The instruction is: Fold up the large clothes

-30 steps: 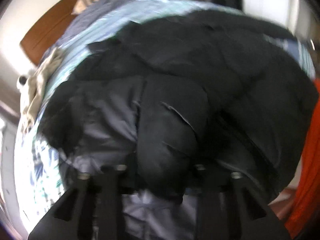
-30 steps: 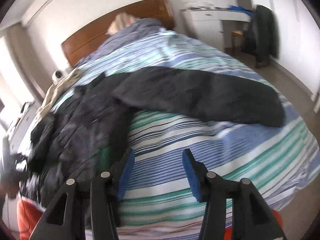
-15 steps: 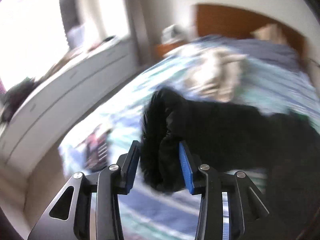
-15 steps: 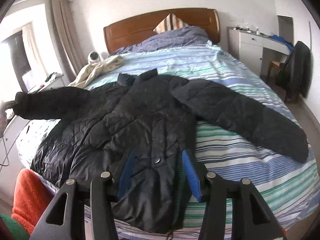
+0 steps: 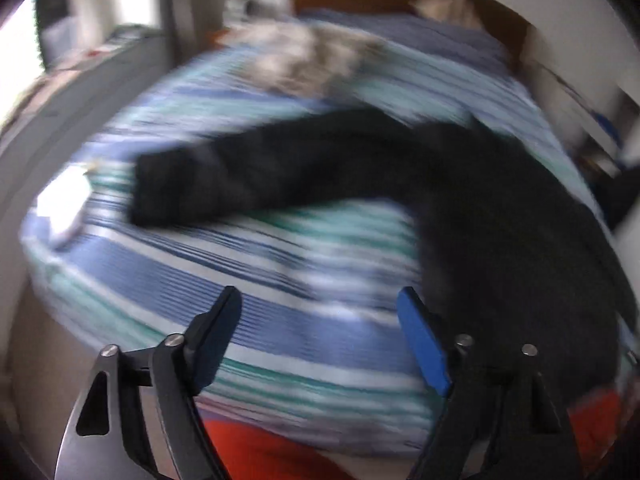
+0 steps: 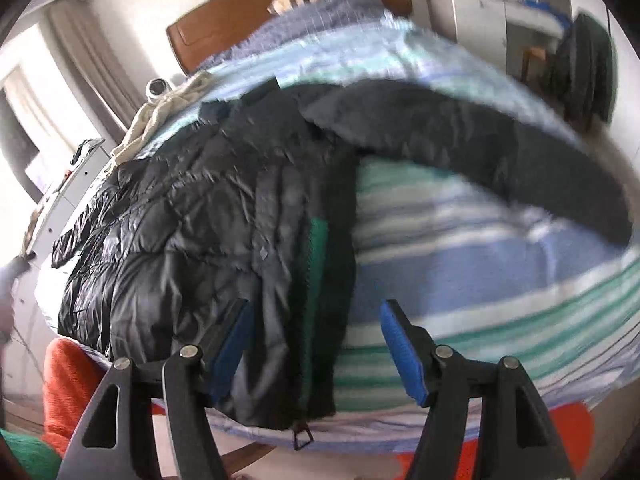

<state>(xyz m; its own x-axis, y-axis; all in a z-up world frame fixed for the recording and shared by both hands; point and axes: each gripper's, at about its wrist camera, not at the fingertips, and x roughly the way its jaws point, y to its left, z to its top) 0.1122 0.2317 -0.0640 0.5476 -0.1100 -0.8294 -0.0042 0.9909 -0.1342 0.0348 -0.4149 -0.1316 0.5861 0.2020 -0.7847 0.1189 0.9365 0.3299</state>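
A large black quilted jacket (image 6: 208, 216) lies spread front-up on the striped bed (image 6: 500, 280). One sleeve (image 6: 500, 152) stretches to the right in the right wrist view. The other sleeve (image 5: 256, 176) lies flat on the bed, reaching left in the blurred left wrist view. My left gripper (image 5: 320, 320) is open and empty above the bed's near edge, left of the jacket body (image 5: 520, 248). My right gripper (image 6: 316, 328) is open and empty over the jacket's lower hem, near its zipper edge.
A cream garment (image 6: 160, 120) lies beyond the jacket near the wooden headboard (image 6: 280, 12). A white cabinet (image 5: 60, 128) runs along the left side of the bed. A desk and chair (image 6: 576, 64) with dark clothing stand at the right. Orange fabric (image 6: 68, 392) shows below the bed's edge.
My left gripper has let go of the sleeve, which now lies flat on the bed, and has opened wide. My right gripper has moved closer over the hem.
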